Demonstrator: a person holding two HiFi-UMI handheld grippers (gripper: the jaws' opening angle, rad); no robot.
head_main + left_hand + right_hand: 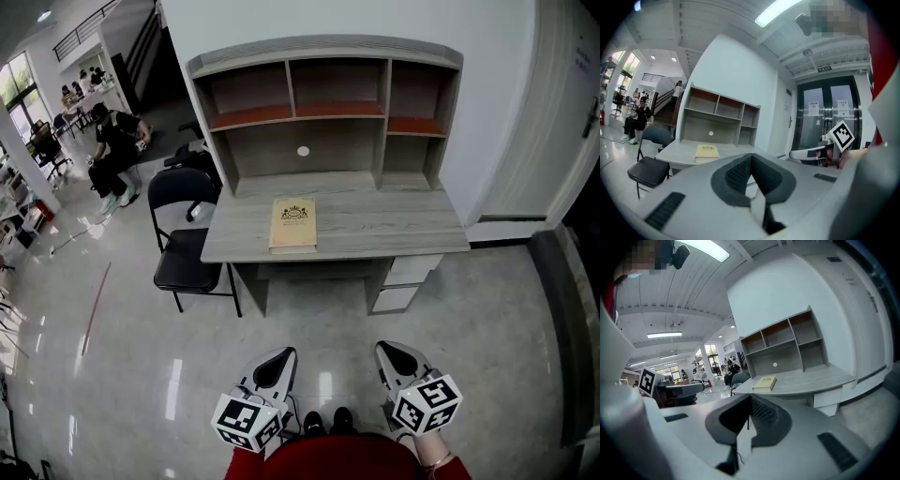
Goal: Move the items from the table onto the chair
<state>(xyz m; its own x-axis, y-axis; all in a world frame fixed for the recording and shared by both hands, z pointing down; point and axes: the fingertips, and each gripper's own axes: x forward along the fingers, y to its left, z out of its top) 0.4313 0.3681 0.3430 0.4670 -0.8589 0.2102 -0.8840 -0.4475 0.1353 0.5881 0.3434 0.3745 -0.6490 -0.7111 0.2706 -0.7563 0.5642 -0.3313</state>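
The tan book lies flat near the desk's front edge, left of centre. The black folding chair stands just beside the desk's left end. The left gripper and right gripper hang low, well apart from the desk. Both have their fingers pressed together, empty.

No text is legible in any of my feeds. The tan book on the desk carries a dark emblem and lines of print on its cover, too small to read; likewise the small sign above the glass doors and the paper notices on them. The marker cubes show only black-and-white square patterns.
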